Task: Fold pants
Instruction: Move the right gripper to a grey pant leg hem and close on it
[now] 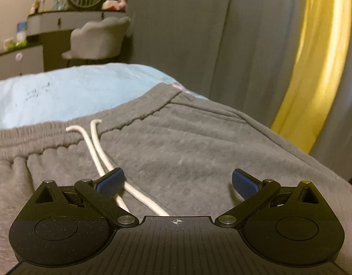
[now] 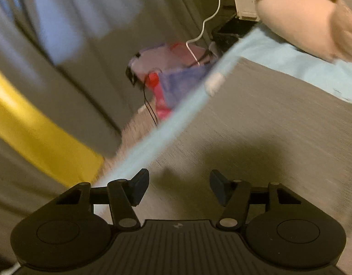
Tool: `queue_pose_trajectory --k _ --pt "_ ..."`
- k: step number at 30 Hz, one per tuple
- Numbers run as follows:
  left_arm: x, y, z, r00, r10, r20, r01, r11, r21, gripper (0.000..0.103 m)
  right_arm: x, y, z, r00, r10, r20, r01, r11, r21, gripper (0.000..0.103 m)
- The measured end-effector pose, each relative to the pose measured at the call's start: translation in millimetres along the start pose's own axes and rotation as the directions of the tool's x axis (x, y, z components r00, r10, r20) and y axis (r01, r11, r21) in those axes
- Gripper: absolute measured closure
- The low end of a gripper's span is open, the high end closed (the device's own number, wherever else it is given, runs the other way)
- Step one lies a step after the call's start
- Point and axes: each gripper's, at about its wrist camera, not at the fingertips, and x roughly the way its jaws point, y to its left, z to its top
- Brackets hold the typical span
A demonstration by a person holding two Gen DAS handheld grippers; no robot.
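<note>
Grey sweatpants [image 1: 176,142] lie spread on a bed covered with a light blue sheet [image 1: 61,91], the ribbed elastic waistband [image 1: 50,142] running from 9 o'clock up toward 1 o'clock in the left wrist view. Two white drawstring ends [image 1: 100,151] trail from the waistband down toward 6 o'clock, passing just beside the left tongs' own left blue pad. The left tongs [image 1: 177,182] hang low over the upper front of the pants, jaws spread wide and gripping nothing.

In the right wrist view, blurred by motion, the right tongs [image 2: 179,189] are likewise parted and empty, over a flat stretch of the same grey fabric [image 2: 267,126] near the bed's edge, which runs from 7 o'clock to 1 o'clock. A pale pink pillow [image 2: 309,23] sits at 1 o'clock; grey curtains with a yellow band [image 2: 38,133] fill 9 o'clock. Whether either pair touches the cloth cannot be told.

The pants look like a thick, soft fleece knit: limp, light, unbreakable and grippy rather than slick, likely to sag and drag when lifted. The firmest hold is probably the gathered waistband at its outer corners or the side seam, pinching both layers and keeping clear of the loose drawstring.
</note>
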Motion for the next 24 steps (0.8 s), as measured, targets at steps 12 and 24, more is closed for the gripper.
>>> queue_pose_trajectory --k 12,24 --pt "5.4 -5.5 -6.5 1.000 0.030 0.004 -0.030 0.998 0.052 0.000 69.7 22.2 11.8 0.962 -0.272 0.038 0.274 0.955 -0.114 0.070" --pt "13.3 -7.8 -7.7 0.999 0.043 -0.033 -0.040 0.995 0.092 0.000 -127.0 -120.0 -65.4 0.977 -0.002 0.215 0.012 0.999 -0.049 0.099"
